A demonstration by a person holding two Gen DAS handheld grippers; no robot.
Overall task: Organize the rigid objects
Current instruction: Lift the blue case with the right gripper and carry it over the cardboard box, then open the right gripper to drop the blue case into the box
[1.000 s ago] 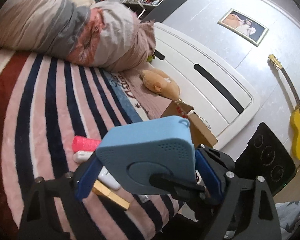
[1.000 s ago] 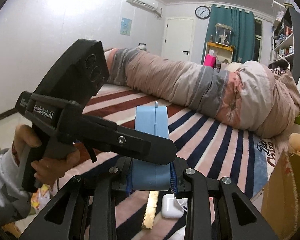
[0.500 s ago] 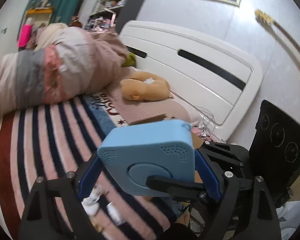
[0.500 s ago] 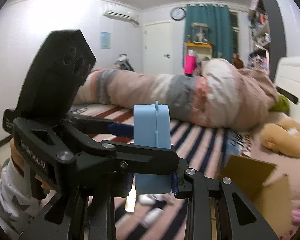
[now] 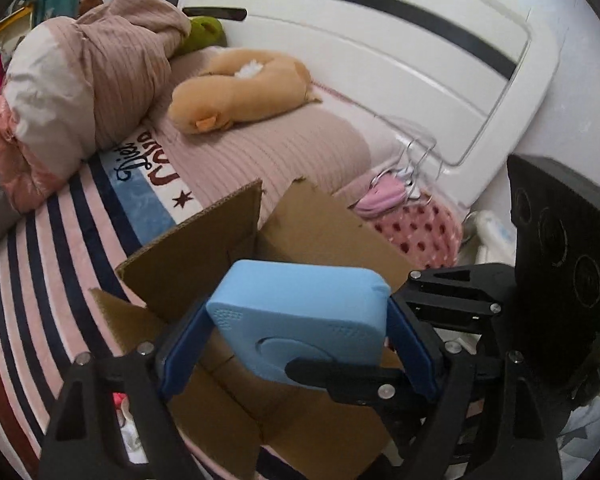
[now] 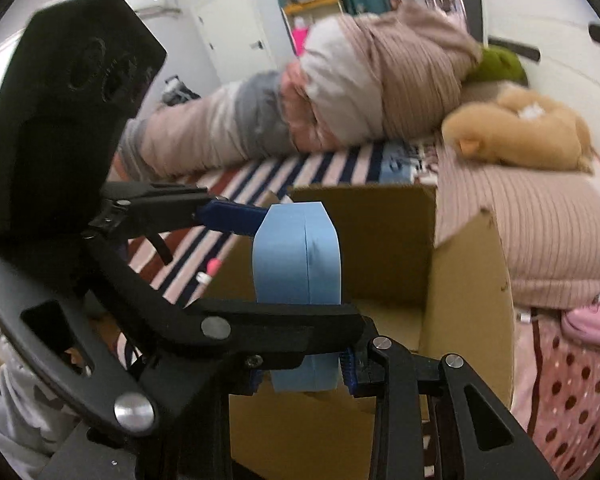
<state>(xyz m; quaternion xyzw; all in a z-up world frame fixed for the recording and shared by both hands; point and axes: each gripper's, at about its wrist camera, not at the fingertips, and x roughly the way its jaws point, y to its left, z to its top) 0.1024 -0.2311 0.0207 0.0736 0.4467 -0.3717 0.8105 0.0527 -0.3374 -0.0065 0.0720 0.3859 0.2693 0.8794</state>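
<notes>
A light blue rounded box-like device (image 5: 304, 316) is held by both grippers above an open cardboard box (image 5: 204, 240). My left gripper (image 5: 296, 344) is shut on its two flat sides. My right gripper (image 6: 304, 376) is shut on its narrow edges, seen edge-on in the right wrist view (image 6: 300, 268). The device hangs over the box opening (image 6: 388, 320), tilted a little. The left gripper's body (image 6: 76, 100) fills the left of the right wrist view.
The box stands on a striped blanket (image 5: 60, 232) on a bed. A rolled duvet (image 5: 80, 80), an orange plush toy (image 5: 236, 88) and a pink dotted cloth (image 5: 420, 228) lie around it. The white headboard (image 5: 420, 60) is behind. Small items (image 6: 210, 270) lie on the blanket left of the box.
Both grippers have carried the blue device from above the loose items on the blanket to over the open cardboard box. The grip on it is unchanged.
</notes>
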